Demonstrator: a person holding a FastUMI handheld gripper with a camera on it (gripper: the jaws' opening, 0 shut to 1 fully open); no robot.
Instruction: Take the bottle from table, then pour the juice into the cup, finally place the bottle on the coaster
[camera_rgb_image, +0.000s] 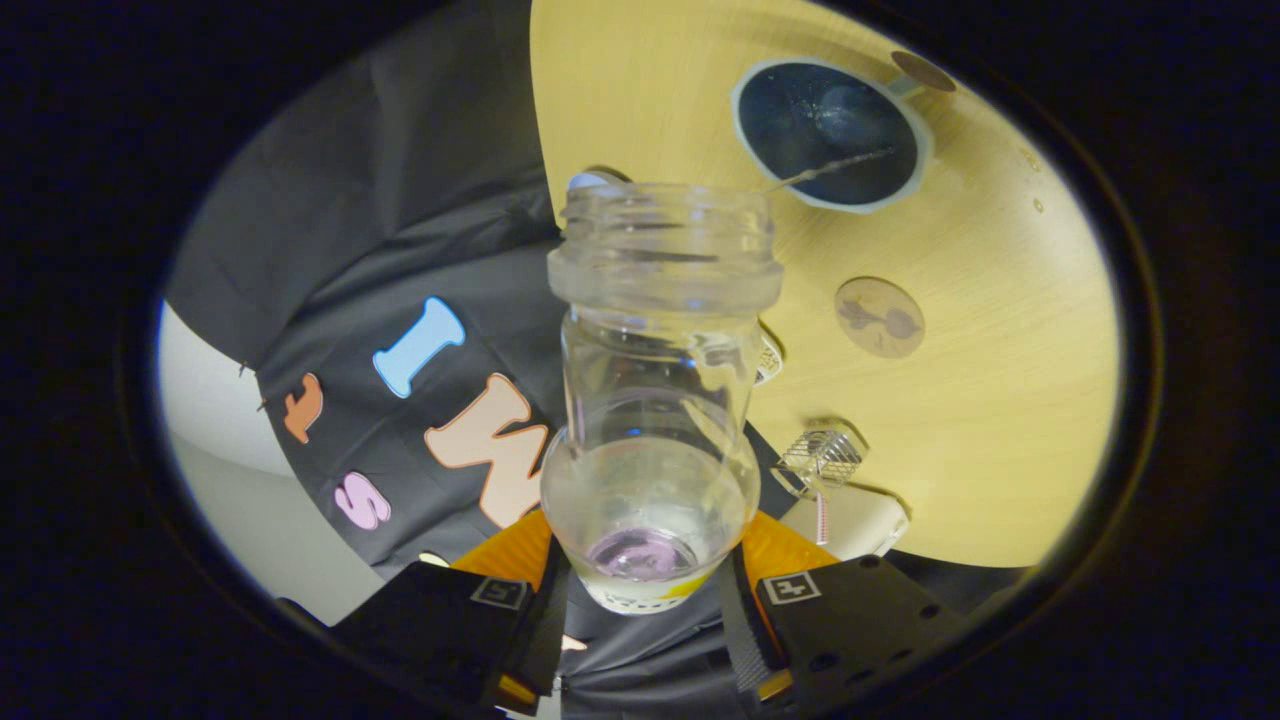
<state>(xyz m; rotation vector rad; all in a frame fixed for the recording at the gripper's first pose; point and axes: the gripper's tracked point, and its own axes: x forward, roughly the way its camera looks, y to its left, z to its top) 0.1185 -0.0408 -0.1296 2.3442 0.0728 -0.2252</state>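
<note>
My gripper (645, 590) is shut on the lower body of a clear, uncapped bottle (660, 380), one finger pressing each side. The view is rolled hard, so the bottle is tipped over and its open mouth (665, 215) points away from me toward the wooden table (1000, 400). Little liquid shows inside it. Just beyond the mouth stands a dark blue cup (828, 135) with a pale rim, seen from above. A thin streak runs from the mouth into the cup. A round brown coaster (879, 317) lies on the table beside the bottle's neck.
A small clear ribbed object (822, 458) and a white item (855, 520) lie on the table close to my fingers. Another small brown disc (922, 70) sits past the cup near the table's edge. The booth's black cloth wall (380, 230) hangs behind the bottle.
</note>
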